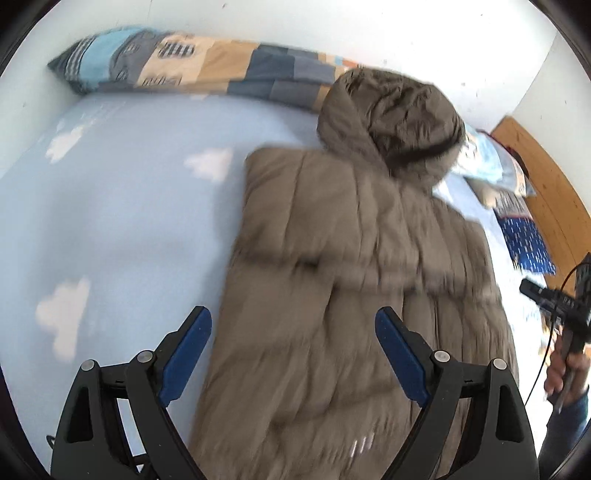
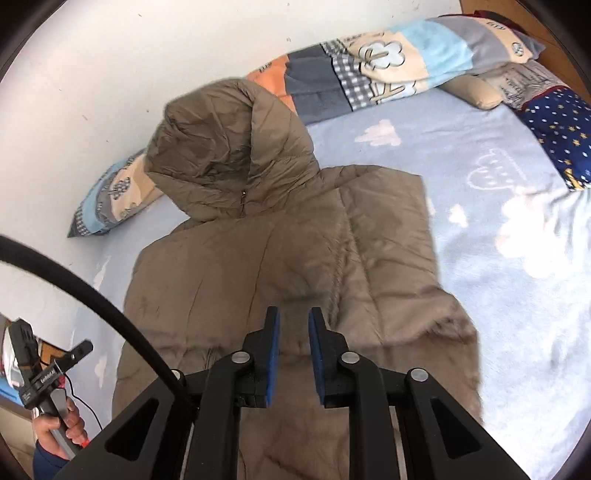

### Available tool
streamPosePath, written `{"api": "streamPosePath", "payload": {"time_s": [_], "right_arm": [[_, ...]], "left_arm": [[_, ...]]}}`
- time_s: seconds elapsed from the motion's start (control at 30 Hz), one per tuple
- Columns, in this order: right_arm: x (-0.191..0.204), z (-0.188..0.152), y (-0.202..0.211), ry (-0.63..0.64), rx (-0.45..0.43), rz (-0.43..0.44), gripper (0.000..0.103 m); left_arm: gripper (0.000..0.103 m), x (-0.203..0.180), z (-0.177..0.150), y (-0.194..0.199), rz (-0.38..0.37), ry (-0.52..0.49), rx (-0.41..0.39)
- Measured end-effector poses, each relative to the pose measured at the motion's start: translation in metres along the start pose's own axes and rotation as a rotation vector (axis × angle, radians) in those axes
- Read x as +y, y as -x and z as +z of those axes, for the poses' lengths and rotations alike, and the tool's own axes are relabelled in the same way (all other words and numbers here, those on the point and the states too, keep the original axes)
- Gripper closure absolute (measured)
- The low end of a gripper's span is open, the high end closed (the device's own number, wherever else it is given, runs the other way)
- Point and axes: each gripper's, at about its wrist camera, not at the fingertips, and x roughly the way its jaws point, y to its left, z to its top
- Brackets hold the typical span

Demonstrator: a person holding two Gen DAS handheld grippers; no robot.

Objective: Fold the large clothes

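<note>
A brown quilted hooded jacket lies flat on the light blue bed sheet, hood toward the wall. It also shows in the right wrist view, with its hood propped against the pillows. My left gripper is wide open and empty, hovering above the jacket's lower part. My right gripper hovers above the jacket's middle, jaws a narrow gap apart with nothing between them. The right gripper also appears at the far right of the left wrist view, and the left one at the lower left of the right wrist view.
A long patchwork pillow lies along the white wall; it also shows in the right wrist view. A navy starred cushion lies at the bed's end. A wooden headboard stands at the right. A black cable crosses the lower left.
</note>
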Motion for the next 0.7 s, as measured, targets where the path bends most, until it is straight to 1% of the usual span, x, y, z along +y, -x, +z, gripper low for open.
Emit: {"api": "streamPosePath", "payload": {"time_s": [0.07,0.1,0.13,0.17,0.23,0.3,0.4,0.47,0.53,0.57,0.63,0.67,0.7], "right_arm": [[-0.010,-0.016,0.020,-0.006,-0.014,0.014,0.059],[-0.016,-0.024,0.027,-0.009,-0.019,0.017,0.057],[-0.023,-0.036,0.038,-0.010,-0.023,0.014,0.055],[-0.033,-0.051,0.048,-0.019,-0.022,0.010,0.055],[-0.053,-0.077,0.062,-0.060,-0.017,0.018,0.054],[-0.074,-0.108,0.077,-0.112,0.001,0.011,0.054],[-0.099,-0.140,0.092,-0.168,0.009,-0.034,0.050],[-0.113,-0.160,0.101,-0.231,0.012,-0.033,0.045],[-0.124,-0.177,0.108,-0.281,0.012,-0.028,0.042],[-0.128,-0.184,0.110,-0.295,0.013,-0.026,0.040],[-0.135,-0.197,0.113,-0.315,0.025,-0.030,0.038],[-0.138,-0.204,0.112,-0.320,0.036,-0.029,0.036],[-0.140,-0.209,0.111,-0.323,0.050,-0.024,0.035]], "left_arm": [[0.014,0.014,-0.029,0.008,-0.026,0.020,0.054],[0.014,0.019,-0.039,0.010,-0.029,0.031,0.067],[0.014,0.029,-0.060,0.014,-0.027,0.051,0.091],[0.014,0.035,-0.072,0.016,-0.023,0.059,0.102],[0.014,0.050,-0.101,0.020,-0.019,0.094,0.105],[0.014,0.058,-0.116,0.022,-0.015,0.115,0.100],[0.014,0.061,-0.123,0.026,-0.022,0.129,0.089],[0.014,0.064,-0.124,0.028,-0.018,0.129,0.070],[0.014,0.072,-0.128,0.022,-0.025,0.153,0.084],[0.014,0.076,-0.131,0.017,-0.043,0.173,0.101],[0.014,0.082,-0.135,0.010,-0.109,0.207,0.123],[0.014,0.084,-0.138,0.008,-0.124,0.218,0.125],[0.014,0.086,-0.141,0.005,-0.122,0.233,0.136]]}}
